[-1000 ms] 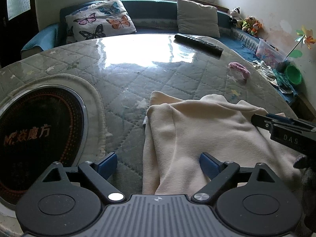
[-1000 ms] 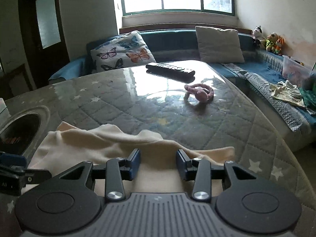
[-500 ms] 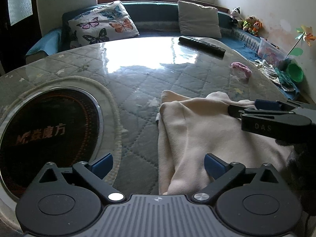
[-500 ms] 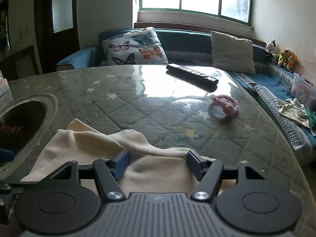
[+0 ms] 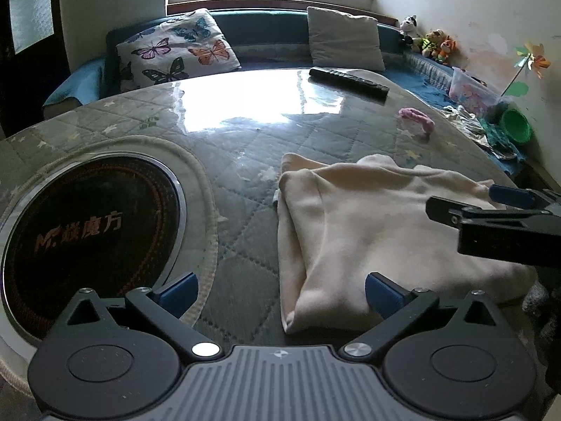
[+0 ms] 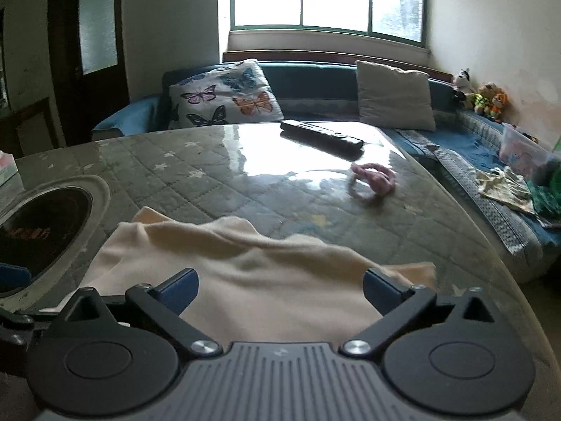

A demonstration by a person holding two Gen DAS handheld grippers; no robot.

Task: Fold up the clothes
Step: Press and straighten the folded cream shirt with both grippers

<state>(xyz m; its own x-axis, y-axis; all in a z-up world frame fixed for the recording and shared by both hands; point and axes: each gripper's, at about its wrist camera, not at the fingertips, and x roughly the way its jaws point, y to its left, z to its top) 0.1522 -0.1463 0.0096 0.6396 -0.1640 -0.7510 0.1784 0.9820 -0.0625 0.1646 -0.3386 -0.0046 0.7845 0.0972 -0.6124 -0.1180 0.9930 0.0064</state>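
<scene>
Left gripper (image 5: 278, 289): jaws spread wide, blue pads, nothing between them; it hangs over the table's near edge, with the garment's left fold just inside its right finger. Right gripper (image 6: 278, 289): jaws have just been opening and now stand fully spread, with cloth lying under the gap and the pads not pressing it.

Cream garment (image 5: 378, 224) lies folded on the near right part of the table: soft fleece-like knit, rounded doubled-over left edge, rumpled ridge along its far side. Table (image 5: 245, 161): quilted grey diamond-stitch cover with pale stars, under a glossy clear sheet that mirrors the window.

Near left corner: round black induction plate (image 5: 87, 242) with a chrome ring, set in a corded cutout. Orange print reads "M" then Chinese characters, legible only in the left view; in the right view it is a blur.

The left view also shows the right gripper's black finger coming in from the right over the garment; no lettering is readable on it.

Toward the far right edge: pink fuzzy loop (image 6: 375, 179). Far edge: long black remote (image 6: 320, 134).

Beyond the table: blue sofa, butterfly-print cushion (image 6: 224, 100), plain grey cushion (image 6: 394, 96). Only the left view catches the green bowl (image 5: 515, 127) and the pinwheel (image 5: 529, 61); only the right view shows the dark door (image 6: 91, 52).
</scene>
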